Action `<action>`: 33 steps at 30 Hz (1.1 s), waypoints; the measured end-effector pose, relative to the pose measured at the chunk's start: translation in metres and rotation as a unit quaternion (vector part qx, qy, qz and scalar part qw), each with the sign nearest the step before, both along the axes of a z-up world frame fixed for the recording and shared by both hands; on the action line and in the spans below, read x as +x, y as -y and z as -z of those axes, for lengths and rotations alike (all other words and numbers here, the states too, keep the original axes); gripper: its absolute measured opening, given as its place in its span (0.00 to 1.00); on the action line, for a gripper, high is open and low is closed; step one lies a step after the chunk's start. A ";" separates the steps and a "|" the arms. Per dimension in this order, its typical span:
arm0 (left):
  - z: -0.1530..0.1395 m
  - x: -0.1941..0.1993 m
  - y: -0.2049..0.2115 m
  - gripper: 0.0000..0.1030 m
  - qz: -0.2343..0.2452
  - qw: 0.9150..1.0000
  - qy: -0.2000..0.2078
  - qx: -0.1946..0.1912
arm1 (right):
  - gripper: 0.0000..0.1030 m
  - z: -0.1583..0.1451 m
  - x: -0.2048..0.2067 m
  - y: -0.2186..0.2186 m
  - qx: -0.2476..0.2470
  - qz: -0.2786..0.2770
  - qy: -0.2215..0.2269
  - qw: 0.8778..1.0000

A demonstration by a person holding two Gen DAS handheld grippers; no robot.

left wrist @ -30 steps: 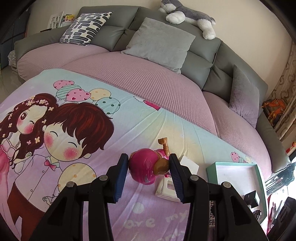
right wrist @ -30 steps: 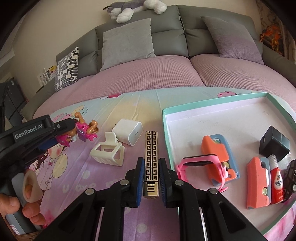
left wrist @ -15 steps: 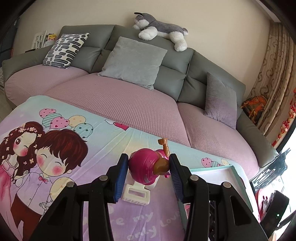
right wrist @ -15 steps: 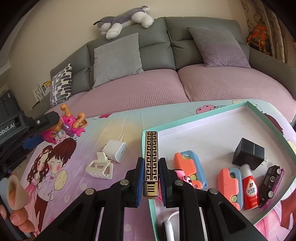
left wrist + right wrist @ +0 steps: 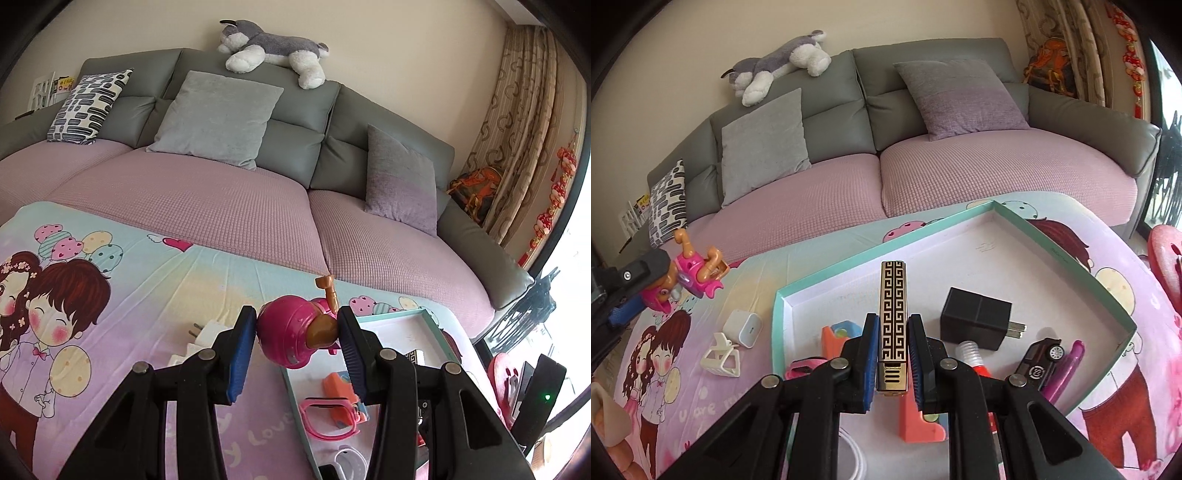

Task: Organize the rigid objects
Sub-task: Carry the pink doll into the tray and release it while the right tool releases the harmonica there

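My left gripper point(image 5: 297, 339) is shut on a pink toy figure point(image 5: 291, 336) with a round helmet, held in the air above the left edge of the teal-rimmed tray point(image 5: 437, 332). The toy also shows in the right wrist view point(image 5: 690, 275). My right gripper point(image 5: 893, 354) is shut on a gold-and-black patterned bar point(image 5: 894, 314), held above the tray point(image 5: 1071, 280). In the tray lie a black plug adapter point(image 5: 975, 321), a toy car point(image 5: 1039, 358), orange pieces point(image 5: 918, 424) and a pink band point(image 5: 327, 417).
A white charger cube point(image 5: 742, 326) and a white claw clip point(image 5: 722, 360) lie on the cartoon-print cloth point(image 5: 665, 369) left of the tray. A grey sofa with cushions point(image 5: 218, 114) stands behind. A pink stool point(image 5: 1167, 258) is at the right.
Both grippers have moved right, toward and over the tray, each still holding its object. The white clip and charger now lie to the left of both.
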State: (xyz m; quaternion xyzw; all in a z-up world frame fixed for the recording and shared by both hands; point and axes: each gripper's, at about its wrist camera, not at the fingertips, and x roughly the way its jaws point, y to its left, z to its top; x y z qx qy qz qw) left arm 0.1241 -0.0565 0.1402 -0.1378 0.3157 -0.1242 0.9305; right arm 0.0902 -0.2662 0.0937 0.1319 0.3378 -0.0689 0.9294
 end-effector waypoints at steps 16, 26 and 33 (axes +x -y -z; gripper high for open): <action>0.012 -0.004 0.082 0.45 0.081 0.996 -0.009 0.027 | 0.16 -0.004 -0.018 0.055 -0.028 0.084 0.000 0.996; 0.031 0.001 0.104 0.45 0.095 0.994 -0.030 0.043 | 0.16 0.004 -0.021 0.072 -0.060 0.127 -0.012 0.990; 0.046 0.004 0.112 0.45 0.097 0.993 -0.050 0.051 | 0.16 0.014 -0.015 0.072 -0.060 0.126 -0.026 0.990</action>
